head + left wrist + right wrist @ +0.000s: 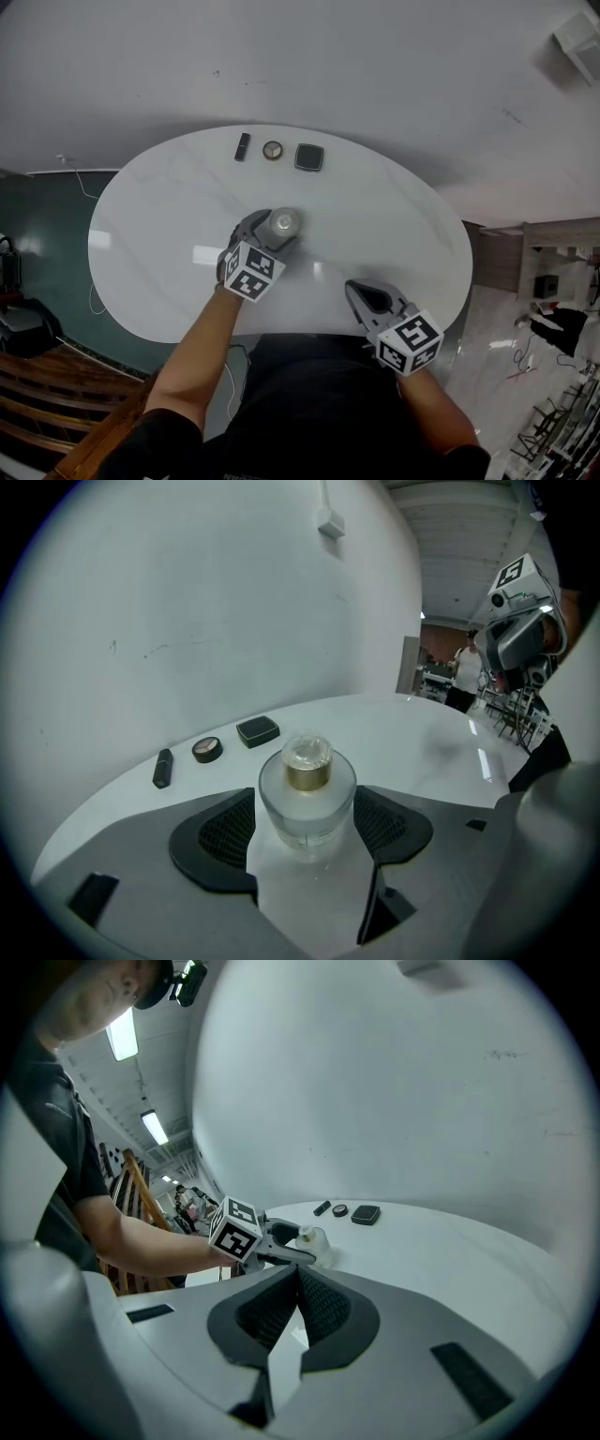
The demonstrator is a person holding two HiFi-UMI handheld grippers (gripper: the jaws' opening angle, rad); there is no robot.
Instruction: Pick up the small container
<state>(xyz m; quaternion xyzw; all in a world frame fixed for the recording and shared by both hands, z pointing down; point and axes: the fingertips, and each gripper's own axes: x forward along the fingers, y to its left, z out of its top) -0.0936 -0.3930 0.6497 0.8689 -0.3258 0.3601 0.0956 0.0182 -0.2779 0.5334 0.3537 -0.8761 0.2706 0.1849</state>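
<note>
The small container (285, 223) is a frosted glass jar with a gold collar and a clear round stopper, standing upright on the white oval table (394, 225). In the left gripper view the container (307, 794) sits between the two black pads of my left gripper (307, 829), which stands open, its pads close beside the glass. From above, the left gripper (272, 230) reaches in from the near left. My right gripper (356, 292) rests near the table's front edge, shut and empty; its pads (319, 1302) meet at the tips. The container (314, 1241) also shows far off in the right gripper view.
At the table's far side lie a black tube (242, 146), a round compact (273, 149) and a black square case (308, 157) in a row. A wooden staircase (56, 403) is at the lower left, past the table's edge.
</note>
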